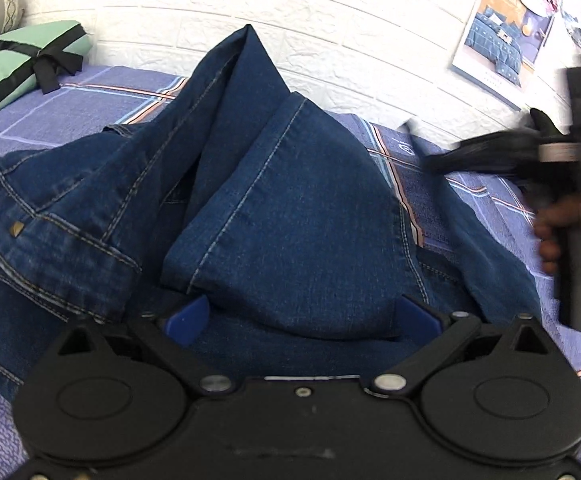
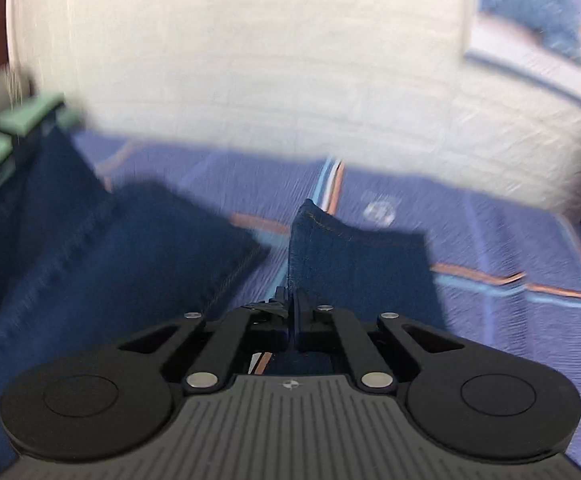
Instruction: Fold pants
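- The pants, dark denim, lie heaped on the plaid bedsheet, filling the left wrist view from nine to three o'clock; one leg peaks at twelve.
- Left gripper: fingers spread wide around a fold, not pinching it.
- Right gripper: fingers pressed together on a denim edge.
- Judged heavy, limp, grippy; best held at hems or waistband.
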`<state>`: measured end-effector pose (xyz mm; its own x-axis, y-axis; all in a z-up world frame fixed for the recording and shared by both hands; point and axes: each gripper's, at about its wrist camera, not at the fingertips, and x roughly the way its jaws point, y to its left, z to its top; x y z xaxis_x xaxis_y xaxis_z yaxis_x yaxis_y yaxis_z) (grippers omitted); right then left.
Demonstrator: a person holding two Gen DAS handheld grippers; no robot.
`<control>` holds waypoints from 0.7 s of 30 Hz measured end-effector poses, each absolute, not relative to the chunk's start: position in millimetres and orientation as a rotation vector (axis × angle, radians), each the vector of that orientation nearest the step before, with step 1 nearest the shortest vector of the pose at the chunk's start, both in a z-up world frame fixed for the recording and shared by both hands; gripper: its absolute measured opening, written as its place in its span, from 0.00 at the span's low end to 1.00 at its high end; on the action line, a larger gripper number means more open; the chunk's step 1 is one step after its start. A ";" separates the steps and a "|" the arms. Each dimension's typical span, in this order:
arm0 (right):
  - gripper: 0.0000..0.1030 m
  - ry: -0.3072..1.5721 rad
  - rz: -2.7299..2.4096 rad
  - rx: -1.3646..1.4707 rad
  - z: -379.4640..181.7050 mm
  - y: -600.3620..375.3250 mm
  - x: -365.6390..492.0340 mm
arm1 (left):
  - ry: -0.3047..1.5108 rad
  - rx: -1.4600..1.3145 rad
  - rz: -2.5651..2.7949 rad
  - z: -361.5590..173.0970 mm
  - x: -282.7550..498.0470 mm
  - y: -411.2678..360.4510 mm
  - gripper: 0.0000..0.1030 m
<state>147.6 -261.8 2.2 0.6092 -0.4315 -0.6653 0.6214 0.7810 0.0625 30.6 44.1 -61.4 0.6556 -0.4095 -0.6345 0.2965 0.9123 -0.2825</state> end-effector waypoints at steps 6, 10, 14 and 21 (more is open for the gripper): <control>0.01 0.428 -0.714 0.400 70.0 -260.7 36.0 | 0.756 -0.140 -0.400 -52.7 27.2 35.1 0.99; 0.02 0.310 -0.829 0.452 91.5 -246.3 -54.1 | 0.744 -0.109 -0.418 -44.0 18.9 24.1 0.99; 0.02 0.257 -0.994 0.530 80.3 -226.8 -136.2 | 0.743 -0.090 -0.470 -36.8 8.5 11.7 0.99; 0.02 0.299 -1.159 0.849 2.1 -195.4 -216.8 | 0.765 0.034 -0.595 -30.6 -13.9 -27.6 0.99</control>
